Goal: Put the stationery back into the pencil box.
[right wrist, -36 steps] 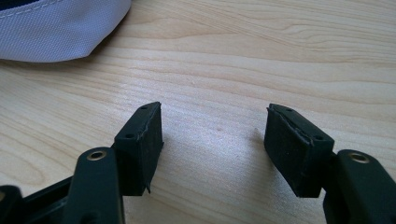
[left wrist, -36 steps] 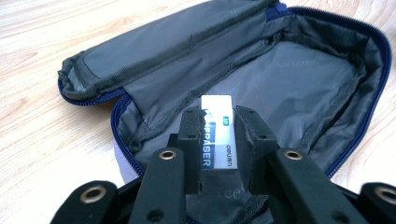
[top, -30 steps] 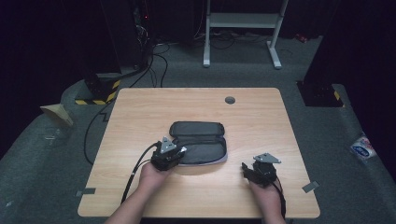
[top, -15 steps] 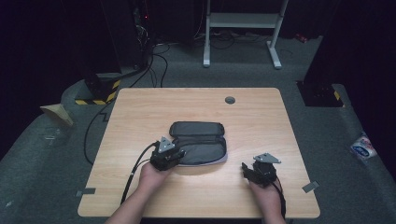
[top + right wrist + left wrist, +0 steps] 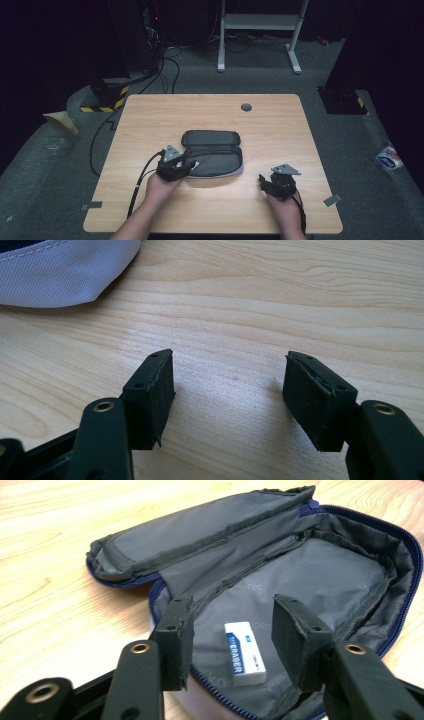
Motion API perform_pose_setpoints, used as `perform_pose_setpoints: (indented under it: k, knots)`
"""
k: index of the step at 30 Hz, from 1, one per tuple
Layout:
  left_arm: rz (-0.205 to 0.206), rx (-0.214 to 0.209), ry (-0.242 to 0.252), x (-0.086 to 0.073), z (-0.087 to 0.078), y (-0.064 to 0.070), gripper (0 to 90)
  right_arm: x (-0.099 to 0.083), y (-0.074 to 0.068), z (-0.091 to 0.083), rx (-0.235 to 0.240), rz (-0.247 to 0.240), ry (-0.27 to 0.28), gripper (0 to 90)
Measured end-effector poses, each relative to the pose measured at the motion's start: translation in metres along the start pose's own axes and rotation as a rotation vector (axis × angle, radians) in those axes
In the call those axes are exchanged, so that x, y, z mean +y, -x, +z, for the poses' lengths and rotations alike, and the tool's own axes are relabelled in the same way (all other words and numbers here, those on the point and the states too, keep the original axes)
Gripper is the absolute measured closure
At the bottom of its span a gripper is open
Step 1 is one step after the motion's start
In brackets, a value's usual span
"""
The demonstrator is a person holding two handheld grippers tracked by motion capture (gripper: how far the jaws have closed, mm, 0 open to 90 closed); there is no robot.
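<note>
- Around the table [image 5: 150, 120]: dark grey carpet, black cables trailing off to the left, a white metal stand [image 5: 260, 22] at the back, yellow-and-black hazard tape [image 5: 102, 107] on the floor at the far left corner.
- On top: pale wood-grain board, one round grommet hole [image 5: 246, 107] near the far edge, otherwise bare apart from the case.
- Near the middle, toward the person's side: pencil case [image 5: 212, 154], unzipped and lying flat, lid flap folded back toward the far side; dark grey lining, blue zipper around the rim, pale grey outer fabric at the near edge.
- Inside the case's near half: white eraser [image 5: 244, 653] with a blue sleeve, flat on the lining.
- At the case's left end: left gripper [image 5: 232, 625], jaws spread, hovering over the eraser, pinching nothing.
- Right of the case, apart from it: right gripper [image 5: 227, 390], jaws spread wide over bare wood, holding nothing.
</note>
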State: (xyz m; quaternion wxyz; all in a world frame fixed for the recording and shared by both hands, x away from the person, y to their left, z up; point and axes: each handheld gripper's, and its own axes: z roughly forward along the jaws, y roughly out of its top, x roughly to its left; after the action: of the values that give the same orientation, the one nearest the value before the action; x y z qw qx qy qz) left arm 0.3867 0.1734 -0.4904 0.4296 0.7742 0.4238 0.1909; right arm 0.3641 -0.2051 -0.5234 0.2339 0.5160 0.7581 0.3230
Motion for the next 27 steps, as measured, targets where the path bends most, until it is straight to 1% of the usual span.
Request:
perform_pose_setpoints:
  k: [2,3,5,6,7,8,9,11,13,15,17,18,19,20,21,22,23,25,27]
  knots:
    - [-0.008,0.002,0.007,-0.003,-0.004,-0.005,50.5,0.000,0.000,0.000,0.000,0.000,0.000,37.1]
    - [-0.008,0.002,0.007,-0.003,-0.004,-0.005,50.3,0.000,0.000,0.000,0.000,0.000,0.000,37.1]
    - [-0.012,0.011,0.003,-0.004,-0.006,-0.010,48.7,0.000,0.000,0.000,0.000,0.000,0.000,37.1]
    - [-0.017,0.021,-0.003,-0.007,-0.008,-0.014,47.9,0.000,0.000,0.000,0.000,0.000,0.000,37.1]
    - [-0.017,0.021,-0.003,-0.007,-0.008,-0.014,47.3,0.000,0.000,0.000,0.000,0.000,0.000,37.1]
    - [-0.028,0.031,-0.003,-0.010,-0.011,-0.019,46.4,0.000,0.000,0.000,-0.001,-0.001,0.000,37.1]
    - [-0.028,0.031,-0.003,-0.010,-0.011,-0.019,46.1,0.000,0.000,0.000,-0.001,-0.001,0.000,37.1]
    - [-0.042,0.038,-0.005,-0.014,-0.016,-0.027,45.5,0.000,0.000,0.000,-0.001,0.001,0.000,37.1]
    - [-0.048,0.040,-0.004,-0.016,-0.018,-0.030,44.9,0.000,0.000,0.000,-0.001,0.001,0.000,37.1]
    - [-0.051,0.059,-0.001,-0.019,-0.024,-0.037,44.6,0.000,0.000,0.000,-0.001,0.001,0.000,37.1]
    - [-0.054,0.061,-0.003,-0.020,-0.026,-0.039,44.0,0.000,0.000,0.000,-0.002,0.001,0.000,37.1]
    - [-0.060,0.071,-0.002,-0.022,-0.029,-0.044,43.5,0.000,0.000,0.000,-0.002,0.001,0.000,37.1]
    - [-0.060,0.071,-0.002,-0.022,-0.029,-0.044,43.2,0.000,0.000,0.000,-0.002,0.001,0.000,37.1]
    - [-0.078,0.067,0.002,-0.025,-0.032,-0.048,43.0,0.000,0.000,0.000,-0.002,0.001,0.000,37.1]
    - [-0.078,0.067,0.002,-0.025,-0.032,-0.048,42.6,0.000,0.000,0.000,-0.002,0.001,0.000,37.1]
    - [-0.091,0.049,0.019,-0.026,-0.035,-0.050,42.6,0.000,0.000,0.000,-0.002,0.001,0.000,37.1]
    - [-0.091,0.049,0.019,-0.026,-0.035,-0.050,42.5,0.000,0.000,0.000,-0.002,0.001,0.000,37.1]
    - [-0.082,0.025,0.050,-0.026,-0.039,-0.046,43.1,0.000,0.000,0.000,-0.001,0.001,0.000,37.1]
    - [-0.081,0.022,0.059,-0.025,-0.040,-0.045,44.4,0.000,0.000,0.000,-0.002,0.001,0.000,37.1]
